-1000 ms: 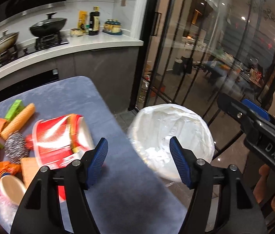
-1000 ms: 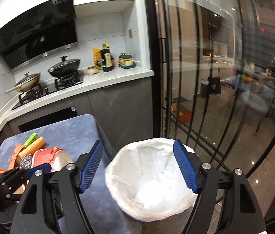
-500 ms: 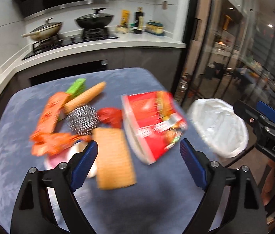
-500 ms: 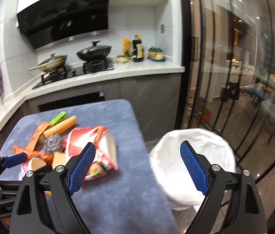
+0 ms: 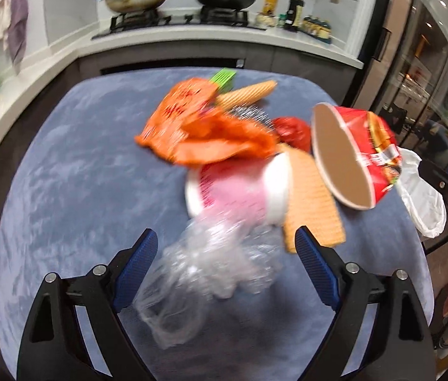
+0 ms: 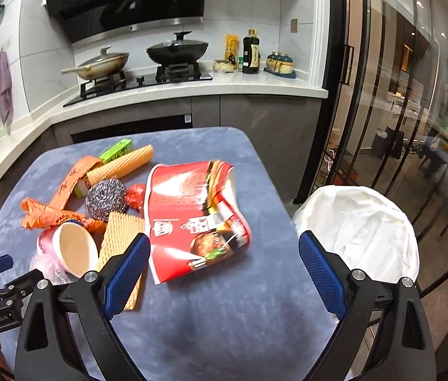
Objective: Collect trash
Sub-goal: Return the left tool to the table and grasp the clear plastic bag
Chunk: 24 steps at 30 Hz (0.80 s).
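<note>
Clear crumpled film (image 5: 220,254) lies nearest the left gripper (image 5: 225,265), between its blue pads without touching either; the jaws stand wide apart and have just been opening. Just beyond the film, a pink cup (image 5: 236,187) rests on its side on the blue cloth table (image 5: 75,197), its inside empty in the right view. A waffle-textured sponge (image 5: 311,197) lies against the cup. An orange wrapper (image 5: 201,130) overlaps the cup's far side. The red bucket (image 6: 192,212) (a large paper tub, dented) lies on its side to the right, its open mouth showing an empty brown interior in the left view.

The right gripper (image 6: 224,266) hovers above the table with jaws spread wide, also just opened further, nothing between them; the bucket lies just ahead of its left pad. The white-lined bin (image 6: 360,225) stands off the table's right edge, beside the right pad; its contents cannot be seen. Further back: a steel scourer (image 6: 106,198), a rolled sponge (image 6: 122,165), a green box (image 6: 117,149).
</note>
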Available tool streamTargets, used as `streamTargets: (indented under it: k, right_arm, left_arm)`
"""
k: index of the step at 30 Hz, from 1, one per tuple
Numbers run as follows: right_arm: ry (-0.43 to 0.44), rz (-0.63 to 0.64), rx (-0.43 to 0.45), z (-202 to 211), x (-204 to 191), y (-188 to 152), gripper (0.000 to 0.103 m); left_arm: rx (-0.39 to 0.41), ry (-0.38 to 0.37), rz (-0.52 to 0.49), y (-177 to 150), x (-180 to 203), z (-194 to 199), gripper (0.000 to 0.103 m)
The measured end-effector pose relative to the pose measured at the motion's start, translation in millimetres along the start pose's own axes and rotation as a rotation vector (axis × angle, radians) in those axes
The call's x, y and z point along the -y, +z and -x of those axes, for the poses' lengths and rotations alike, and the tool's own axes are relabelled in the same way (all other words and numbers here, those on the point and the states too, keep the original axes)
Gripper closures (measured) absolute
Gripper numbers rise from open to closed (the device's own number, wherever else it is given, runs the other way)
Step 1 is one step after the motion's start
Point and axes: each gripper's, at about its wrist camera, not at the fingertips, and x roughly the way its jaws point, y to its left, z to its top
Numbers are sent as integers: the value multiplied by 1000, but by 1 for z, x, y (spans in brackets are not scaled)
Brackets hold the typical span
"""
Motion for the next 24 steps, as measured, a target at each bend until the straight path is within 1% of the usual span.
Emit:
streamTargets:
  k: [3, 9, 11, 13, 15, 16, 17, 18, 20, 21, 24]
  right_arm:
    - [0, -2, -14, -5, -8, -5, 12]
    - [7, -18, -49, -15, -20, -13, 12]
    - [9, -18, -57, -17, -24, -14, 12]
    - [6, -13, -62, -20, -28, -14, 12]
    - [6, -9, -67, -23, -31, -14, 12]
    - [7, -9, -70, -24, -33, -14, 12]
    - [6, -9, -73, -25, -34, -15, 12]
    - [5, -9, -74, -27, -35, -15, 12]
    - [2, -9, -80, -30, -37, -15, 12]
    - [1, -11, -85, -32, -39, -15, 12]
    - [1, -15, -94, -38, -43, -17, 12]
  left_arm:
    - [-23, -17, 29, -5, -11, -7, 19]
    - [-55, -34, 37, -11, -20, -23, 19]
    - [-63, -38, 41, -12, -22, -26, 20]
    - [-79, -53, 41, -13, -22, -29, 26]
    - [-100, -68, 43, -15, -23, -32, 37]
    - [-103, -70, 42, -16, -24, -33, 40]
    - [-100, -68, 40, -15, -24, -34, 42]
    - [-97, -70, 32, -15, -24, -32, 48]
    - [-95, -73, 24, -15, -23, -31, 54]
    - [-91, -78, 22, -16, -23, -29, 59]
    - [-84, -85, 16, -16, -23, -25, 65]
